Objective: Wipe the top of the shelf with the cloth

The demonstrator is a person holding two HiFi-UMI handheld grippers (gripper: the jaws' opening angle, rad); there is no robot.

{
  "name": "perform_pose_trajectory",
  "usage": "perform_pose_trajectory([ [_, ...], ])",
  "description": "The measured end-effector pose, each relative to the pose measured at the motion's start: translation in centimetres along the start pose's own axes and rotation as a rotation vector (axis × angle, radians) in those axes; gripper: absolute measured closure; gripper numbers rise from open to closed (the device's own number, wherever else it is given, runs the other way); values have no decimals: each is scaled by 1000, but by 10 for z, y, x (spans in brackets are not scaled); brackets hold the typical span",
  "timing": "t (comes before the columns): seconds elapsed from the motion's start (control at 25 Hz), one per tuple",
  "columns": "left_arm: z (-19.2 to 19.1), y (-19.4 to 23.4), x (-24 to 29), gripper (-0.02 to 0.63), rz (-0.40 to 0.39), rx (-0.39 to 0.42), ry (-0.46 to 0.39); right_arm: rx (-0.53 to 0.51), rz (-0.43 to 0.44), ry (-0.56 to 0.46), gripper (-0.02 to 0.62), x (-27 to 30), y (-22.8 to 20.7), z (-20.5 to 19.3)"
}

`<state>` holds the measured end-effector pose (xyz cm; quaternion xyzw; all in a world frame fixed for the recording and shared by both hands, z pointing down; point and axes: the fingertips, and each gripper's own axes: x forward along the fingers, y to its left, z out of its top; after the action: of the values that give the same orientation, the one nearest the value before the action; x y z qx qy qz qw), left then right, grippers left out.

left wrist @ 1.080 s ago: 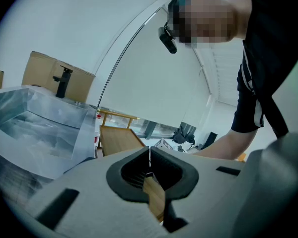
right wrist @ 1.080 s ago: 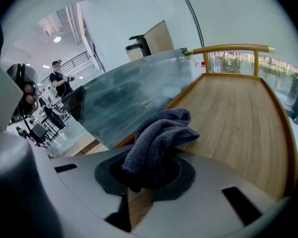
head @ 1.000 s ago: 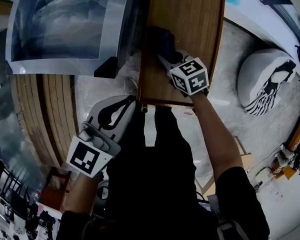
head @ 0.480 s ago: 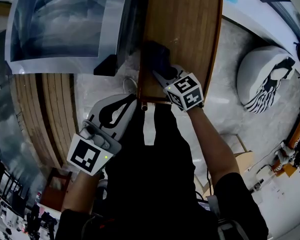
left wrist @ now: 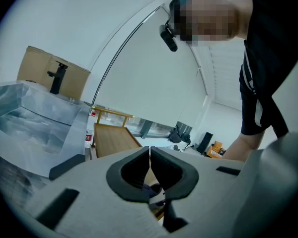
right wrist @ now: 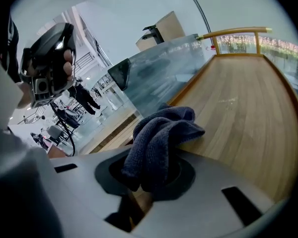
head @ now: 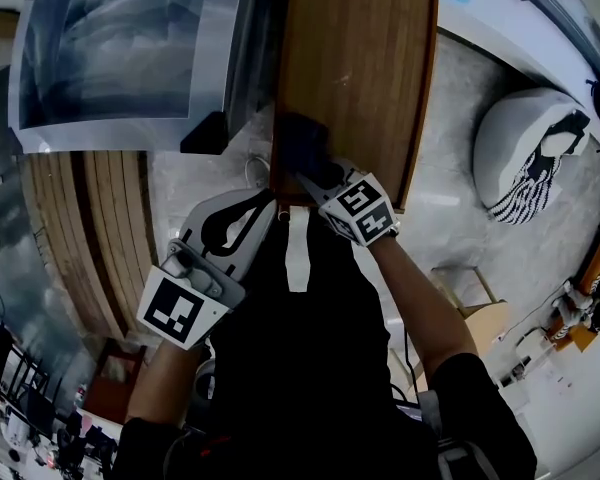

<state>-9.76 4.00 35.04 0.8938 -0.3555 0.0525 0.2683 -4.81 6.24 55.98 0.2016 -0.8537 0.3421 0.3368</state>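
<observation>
Head view: cloth (head: 300, 145) on the shelf (head: 365, 58) top, near end

Right gripper (right wrist: 151, 175) fingers pinch the dark cloth against the wood. Left gripper (left wrist: 149, 155) fingers pressed together, holding nothing, beside the shelf.

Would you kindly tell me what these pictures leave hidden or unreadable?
- Head view: the shelf top has its far end cut off by the upper edge.
- Head view: whatever lies under the shelf top is hidden by the board itself.
- Right gripper view: the cloth bunched in the right claw covers its jaw tips.
- Dust on the wood: too fine in any view.
</observation>
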Motion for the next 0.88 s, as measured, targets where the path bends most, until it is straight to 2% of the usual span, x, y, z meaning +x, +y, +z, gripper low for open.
perform_pose_trajectory([
  [0.2, -1, 0, 6, 580, 1, -4, 3, -19, 24, 19, 534, -3, 5, -6],
  [0.36, 2, 1, 13, 580, 3, -5, 3, -70, -7, 0, 534, -16, -8, 8],
  [0.88, 23, 15, 46, 580, 39, -2, 2, -120, -175, -128, 534, -64, -132, 103],
])
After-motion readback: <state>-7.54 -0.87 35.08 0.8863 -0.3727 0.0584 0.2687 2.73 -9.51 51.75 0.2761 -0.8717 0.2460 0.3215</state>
